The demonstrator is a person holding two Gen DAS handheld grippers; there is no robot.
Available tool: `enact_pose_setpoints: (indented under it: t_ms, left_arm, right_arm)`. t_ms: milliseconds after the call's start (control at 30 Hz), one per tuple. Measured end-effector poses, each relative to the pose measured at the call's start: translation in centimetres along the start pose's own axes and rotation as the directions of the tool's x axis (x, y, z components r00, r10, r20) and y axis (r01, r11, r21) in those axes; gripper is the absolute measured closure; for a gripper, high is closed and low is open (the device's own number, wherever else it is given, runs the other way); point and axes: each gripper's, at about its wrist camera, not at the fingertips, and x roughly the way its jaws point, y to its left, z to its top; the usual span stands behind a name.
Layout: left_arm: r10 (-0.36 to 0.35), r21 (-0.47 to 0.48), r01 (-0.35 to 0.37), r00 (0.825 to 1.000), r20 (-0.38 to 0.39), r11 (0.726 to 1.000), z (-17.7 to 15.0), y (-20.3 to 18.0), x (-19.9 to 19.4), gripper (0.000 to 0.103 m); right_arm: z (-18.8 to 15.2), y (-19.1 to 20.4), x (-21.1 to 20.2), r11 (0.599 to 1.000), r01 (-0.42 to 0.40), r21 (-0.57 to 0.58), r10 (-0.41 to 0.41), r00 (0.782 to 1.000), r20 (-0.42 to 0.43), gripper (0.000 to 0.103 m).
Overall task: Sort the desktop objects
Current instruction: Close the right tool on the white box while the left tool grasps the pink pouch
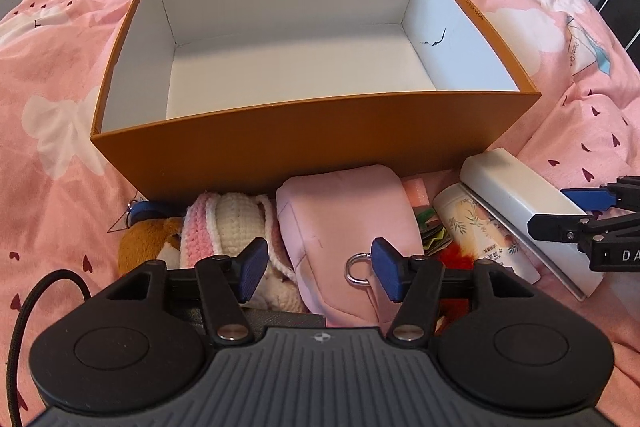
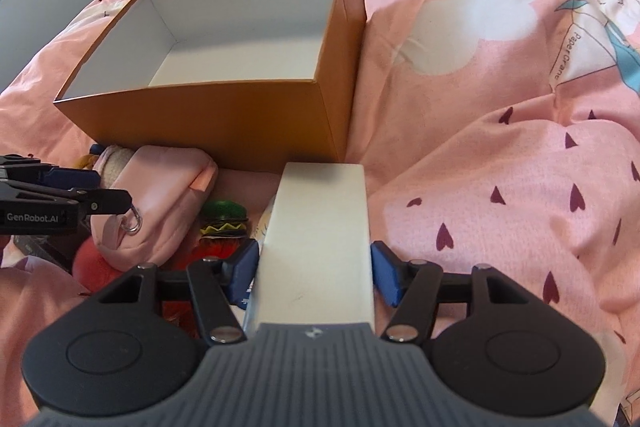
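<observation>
1. The orange box (image 1: 304,143) sits open on the bed (image 2: 500,155), its white inside bare, with wide quilt to its right.
2. Clutter lies against the box's near wall: pink pouch (image 1: 340,227), knitted toy (image 1: 228,223), bottle (image 1: 476,227).
3. The right gripper (image 2: 314,273) pinches the long white case (image 2: 320,227), whose far end touches the box corner.
4. The left gripper (image 1: 318,269) is spread above the pouch.

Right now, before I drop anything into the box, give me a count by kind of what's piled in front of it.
Pouches: 1, pink pouch
Long white boxes: 1, white case
Bottles: 1, printed bottle
Soft toys: 3, crochet toy, brown plush, burger toy
Total: 6. A red item beneath is unclear and not counted.
</observation>
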Motion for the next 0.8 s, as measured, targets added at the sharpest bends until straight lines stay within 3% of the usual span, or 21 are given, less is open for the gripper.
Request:
enact_pose_setpoints:
  t_ms: [133, 267, 500, 667, 800]
  left_arm:
    - [-0.07, 0.02, 0.07, 0.998, -0.009, 0.997, 0.4, 0.0, -0.1, 0.036]
    - [-0.153, -0.06, 0.155, 0.988, 0.038, 0.986, 1.0, 0.9, -1.1, 0.038]
    - [-0.146, -0.138, 0.132, 0.985, -0.093, 0.981, 2.8, 1.7, 2.0, 0.038]
    - [-0.235, -0.243, 0.183, 0.951, -0.204, 0.953, 3.2, 3.8, 4.1, 0.038]
    - [-0.312, -0.322, 0.226, 0.918, -0.245, 0.919, 2.8, 4.9, 5.7, 0.038]
  right_arm:
    - [0.6, -0.8, 0.0, 0.999, -0.045, 0.025, 0.046, 0.998, -0.036, 0.039]
    - [1.0, -1.1, 0.2, 0.997, -0.067, 0.033, 0.068, 0.996, -0.061, 0.039]
    - [1.4, -1.0, 0.4, 0.998, -0.065, 0.015, 0.066, 0.994, -0.082, 0.039]
    - [1.3, -1.2, 0.4, 0.998, -0.067, 0.019, 0.068, 0.995, -0.077, 0.039]
    - [1.3, -1.2, 0.6, 0.997, -0.072, 0.024, 0.073, 0.995, -0.074, 0.038]
